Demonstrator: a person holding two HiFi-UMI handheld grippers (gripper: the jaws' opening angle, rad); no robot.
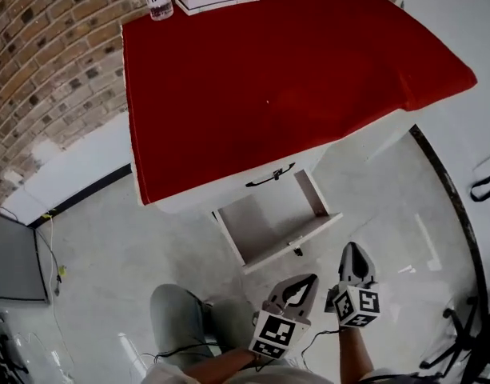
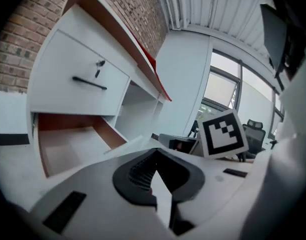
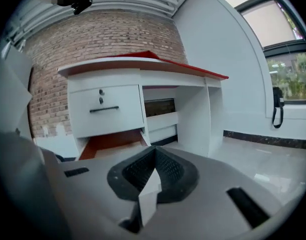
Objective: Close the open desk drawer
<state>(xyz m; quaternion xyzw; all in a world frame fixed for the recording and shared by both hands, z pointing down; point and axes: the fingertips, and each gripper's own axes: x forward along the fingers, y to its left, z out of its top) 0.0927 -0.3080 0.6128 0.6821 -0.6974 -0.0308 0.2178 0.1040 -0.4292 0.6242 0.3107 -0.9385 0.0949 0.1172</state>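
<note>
Although left claw (image 1: 302, 286) and right claw (image 1: 355, 253) are both clenched empty, the open drawer (image 1: 268, 222) juts from the bench (image 1: 268, 78) directly ahead; its front panel (image 1: 296, 241) lies crosswise, nearest the left claw, so a forward push should close it.

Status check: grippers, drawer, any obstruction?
Left gripper and right gripper shut, empty, short of desk. Lower drawer open. Nothing visible blocking it.

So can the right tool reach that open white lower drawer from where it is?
Probably yes: the right tool hangs just short of the open white drawer, with only pale floor between them.
</note>
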